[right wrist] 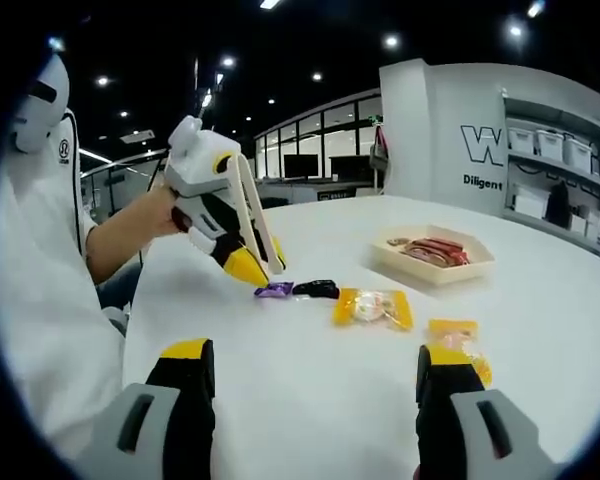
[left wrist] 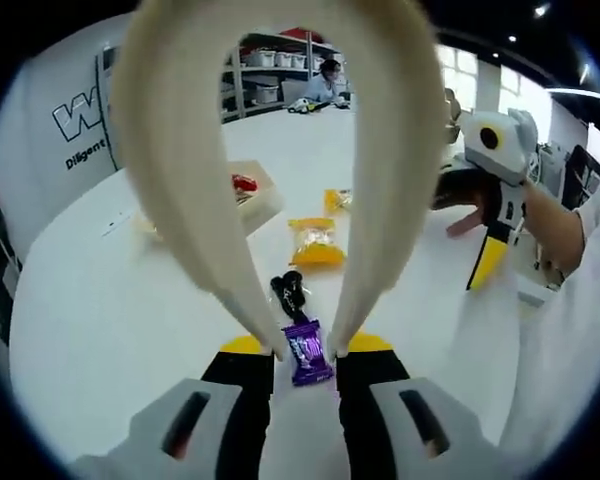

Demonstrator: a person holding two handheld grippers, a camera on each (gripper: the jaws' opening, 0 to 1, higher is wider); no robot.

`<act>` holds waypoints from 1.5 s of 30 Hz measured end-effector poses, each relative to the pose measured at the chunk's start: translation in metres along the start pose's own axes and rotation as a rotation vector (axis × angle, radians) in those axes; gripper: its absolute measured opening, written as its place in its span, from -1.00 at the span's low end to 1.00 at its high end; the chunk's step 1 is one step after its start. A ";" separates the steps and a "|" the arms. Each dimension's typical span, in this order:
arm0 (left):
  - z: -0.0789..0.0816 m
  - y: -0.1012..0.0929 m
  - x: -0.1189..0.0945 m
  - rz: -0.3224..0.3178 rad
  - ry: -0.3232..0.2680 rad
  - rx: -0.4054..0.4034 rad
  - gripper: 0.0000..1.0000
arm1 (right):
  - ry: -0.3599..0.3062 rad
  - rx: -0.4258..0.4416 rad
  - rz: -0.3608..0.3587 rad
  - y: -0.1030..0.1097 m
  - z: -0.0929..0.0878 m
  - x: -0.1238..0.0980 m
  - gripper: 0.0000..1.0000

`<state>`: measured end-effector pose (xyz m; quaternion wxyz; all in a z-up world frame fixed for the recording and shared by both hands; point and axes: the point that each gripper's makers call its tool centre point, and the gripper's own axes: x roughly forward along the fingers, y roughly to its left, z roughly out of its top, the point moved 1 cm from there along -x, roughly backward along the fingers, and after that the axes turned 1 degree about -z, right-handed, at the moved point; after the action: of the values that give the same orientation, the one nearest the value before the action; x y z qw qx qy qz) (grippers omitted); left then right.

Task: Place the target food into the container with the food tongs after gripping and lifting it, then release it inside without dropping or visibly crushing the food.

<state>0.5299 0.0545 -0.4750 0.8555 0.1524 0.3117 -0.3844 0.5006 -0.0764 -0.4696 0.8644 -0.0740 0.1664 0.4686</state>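
My left gripper (left wrist: 307, 344) is shut on cream food tongs (left wrist: 380, 200), pressing their arms from outside. The tong tips stand slightly apart on either side of a purple wrapped candy (left wrist: 306, 354) lying on the white table (left wrist: 100, 300). In the right gripper view the same left gripper (right wrist: 242, 262), held by a hand, points the tongs (right wrist: 252, 215) down at the purple candy (right wrist: 273, 290). A beige container (right wrist: 435, 262) with red food stands farther along the table, and is seen too as the container (left wrist: 265, 195). My right gripper (right wrist: 318, 360) is open and holds nothing.
A black candy (right wrist: 317, 289) lies next to the purple one, then a yellow packet (right wrist: 372, 308) and a second yellow packet (right wrist: 455, 335) near my right jaw. The person's sleeve (right wrist: 40, 300) is at the left. Shelves (left wrist: 270, 70) and a seated person (left wrist: 330, 78) are beyond the table.
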 end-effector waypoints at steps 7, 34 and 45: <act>-0.005 0.001 0.004 0.004 0.014 -0.029 -0.53 | 0.002 0.000 0.002 0.000 -0.001 0.001 0.63; -0.010 0.003 0.013 -0.024 0.031 -0.052 -0.59 | -0.009 -0.010 -0.007 -0.003 0.005 -0.001 0.63; -0.009 0.004 0.013 -0.025 0.038 -0.034 -0.62 | -0.015 -0.010 -0.017 -0.006 0.008 -0.003 0.63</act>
<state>0.5358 0.0547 -0.4900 0.8472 0.1411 0.3361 -0.3865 0.5058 -0.0797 -0.4608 0.8692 -0.0762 0.1569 0.4627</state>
